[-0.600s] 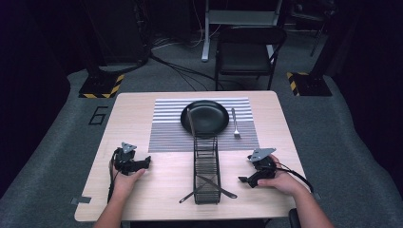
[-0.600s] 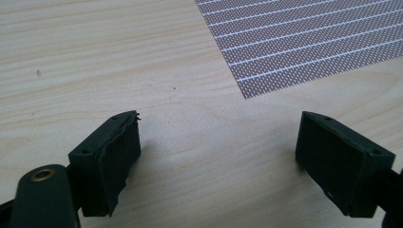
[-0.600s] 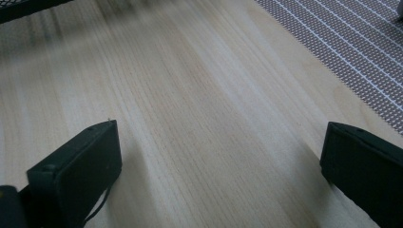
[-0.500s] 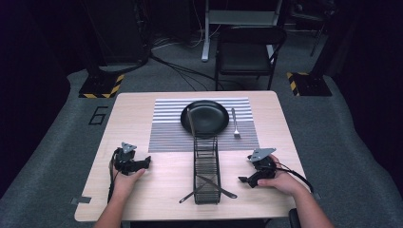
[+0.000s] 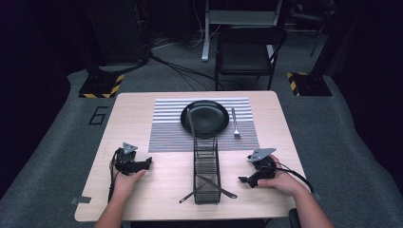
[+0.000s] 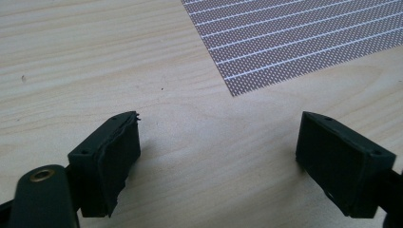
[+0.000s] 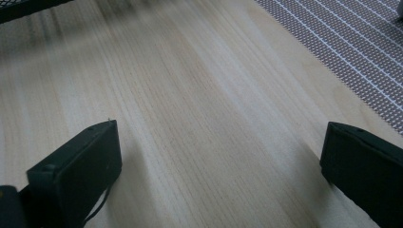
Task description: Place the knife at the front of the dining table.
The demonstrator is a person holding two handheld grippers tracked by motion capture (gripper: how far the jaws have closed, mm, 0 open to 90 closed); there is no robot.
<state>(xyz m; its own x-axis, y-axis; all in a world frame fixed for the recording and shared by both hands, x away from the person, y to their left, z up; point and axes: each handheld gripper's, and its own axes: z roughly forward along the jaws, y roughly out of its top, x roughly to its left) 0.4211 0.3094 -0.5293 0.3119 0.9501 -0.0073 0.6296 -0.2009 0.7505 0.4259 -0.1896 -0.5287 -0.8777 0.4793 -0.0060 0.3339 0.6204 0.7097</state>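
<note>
The left gripper (image 5: 145,164) sat low on the wooden table (image 5: 138,114), jaws spread wide with nothing between them, near a corner of the striped placemat (image 6: 294,42). The right gripper (image 5: 244,180) rested on the table's other side, jaws equally wide and empty. Between them stood a wire rack (image 5: 206,166) with a knife (image 5: 216,186) lying across it. A black plate (image 5: 205,116) and a fork (image 5: 235,124) lay on the placemat.

A black round plate (image 5: 205,117) is lying flat on a striped placemat (image 5: 166,128), with a fork (image 5: 235,124) just right of it. A black wire rack (image 5: 206,168) is standing nearer the desk's front edge, cutlery crossing its base.
</note>
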